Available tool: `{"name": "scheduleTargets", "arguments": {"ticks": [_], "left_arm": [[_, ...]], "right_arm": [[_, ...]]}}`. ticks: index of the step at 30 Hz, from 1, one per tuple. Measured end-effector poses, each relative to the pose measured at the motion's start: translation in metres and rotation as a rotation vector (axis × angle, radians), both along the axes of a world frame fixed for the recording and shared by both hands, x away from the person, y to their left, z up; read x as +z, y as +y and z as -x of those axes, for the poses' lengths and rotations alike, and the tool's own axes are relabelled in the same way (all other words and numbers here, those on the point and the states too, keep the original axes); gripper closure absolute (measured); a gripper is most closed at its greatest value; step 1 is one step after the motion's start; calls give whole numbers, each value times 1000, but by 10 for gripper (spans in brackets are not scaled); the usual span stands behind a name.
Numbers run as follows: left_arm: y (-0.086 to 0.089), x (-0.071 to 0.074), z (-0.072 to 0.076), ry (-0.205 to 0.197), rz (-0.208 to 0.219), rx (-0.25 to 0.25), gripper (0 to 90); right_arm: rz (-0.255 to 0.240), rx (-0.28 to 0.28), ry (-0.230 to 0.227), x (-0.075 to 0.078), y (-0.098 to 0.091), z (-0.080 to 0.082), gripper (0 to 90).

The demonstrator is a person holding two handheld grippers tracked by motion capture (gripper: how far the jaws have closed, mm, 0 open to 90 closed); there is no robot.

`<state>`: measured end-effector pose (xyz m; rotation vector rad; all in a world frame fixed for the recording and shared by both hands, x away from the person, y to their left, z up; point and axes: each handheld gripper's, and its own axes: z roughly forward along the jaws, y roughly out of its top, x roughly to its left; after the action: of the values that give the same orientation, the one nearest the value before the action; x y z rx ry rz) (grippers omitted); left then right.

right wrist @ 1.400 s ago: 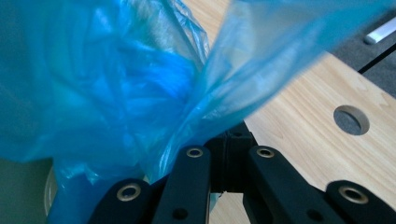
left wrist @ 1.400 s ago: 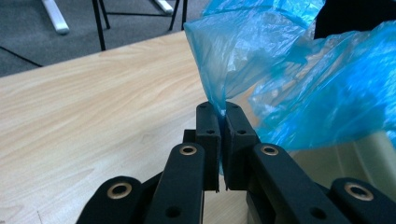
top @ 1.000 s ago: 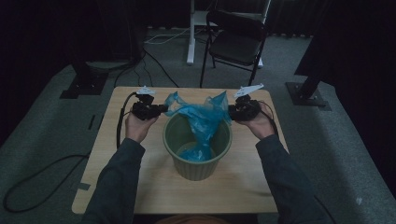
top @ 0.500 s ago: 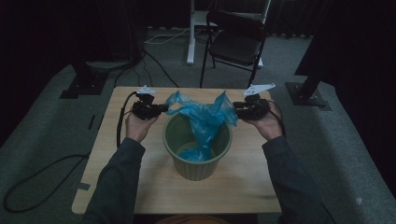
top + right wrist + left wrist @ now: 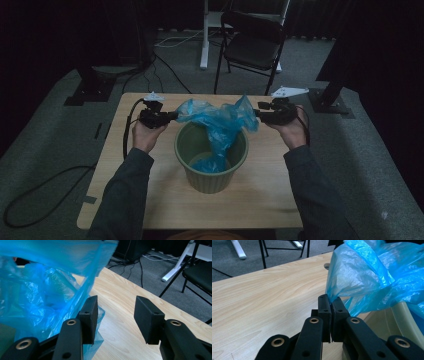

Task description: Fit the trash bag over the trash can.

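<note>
- The left gripper [image 5: 172, 115] sits toward the left edge of the light wooden tabletop [image 5: 150, 200], its jaws pressed together on a fold of the thin crinkled blue plastic bag [image 5: 220, 120]; the left gripper view shows the film [image 5: 372, 277] squeezed between the black pads.
- The bag hangs partly inside the round pale green plastic bin [image 5: 211, 172], which stands near the middle of the tabletop; its upper part bunches above the rim between the two grippers, and its lower part sags into the bin.
- The right gripper [image 5: 258, 115] is held toward the right edge, its jaws spread and just been opening; in the right gripper view the bag's edge [image 5: 50, 290] drapes against one pad, with nothing pinched between the pads.
- To line the bin well, I judge the left pinch should hold firm while the right gripper takes a fresh hold on the free hem.
- Both should then draw the mouth wide and fold it down over the rim evenly.
- Pulling too hard risks tearing the thin film or tipping the light bin.
</note>
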<state>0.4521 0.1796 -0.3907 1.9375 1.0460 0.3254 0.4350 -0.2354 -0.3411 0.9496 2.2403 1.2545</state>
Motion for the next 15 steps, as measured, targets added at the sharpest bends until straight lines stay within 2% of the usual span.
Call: {"name": "scheduleTargets", "arguments": {"ticks": [2,5,6,8,10,12,15], "left_arm": [[1,0,0,1,3,5,882],[2,0,0,1,4,9,883],[1,0,0,0,5,7,882],[-1,0,1,-1,5,-2,883],[-4,1,1,-6,-2,-11,883],[-6,1,2,-5,1,-15,883],[-7,1,2,-7,-1,-18,882]], "right_arm": [[1,0,-3,1,-1,0,530],[-22,4,1,1,-3,1,530],[-79,2,0,2,-6,1,526],[-107,13,9,2,-6,0,520],[-106,35,21,1,-2,-1,506],[-76,21,4,1,1,0,494],[-90,-2,-24,3,3,1,483]]}}
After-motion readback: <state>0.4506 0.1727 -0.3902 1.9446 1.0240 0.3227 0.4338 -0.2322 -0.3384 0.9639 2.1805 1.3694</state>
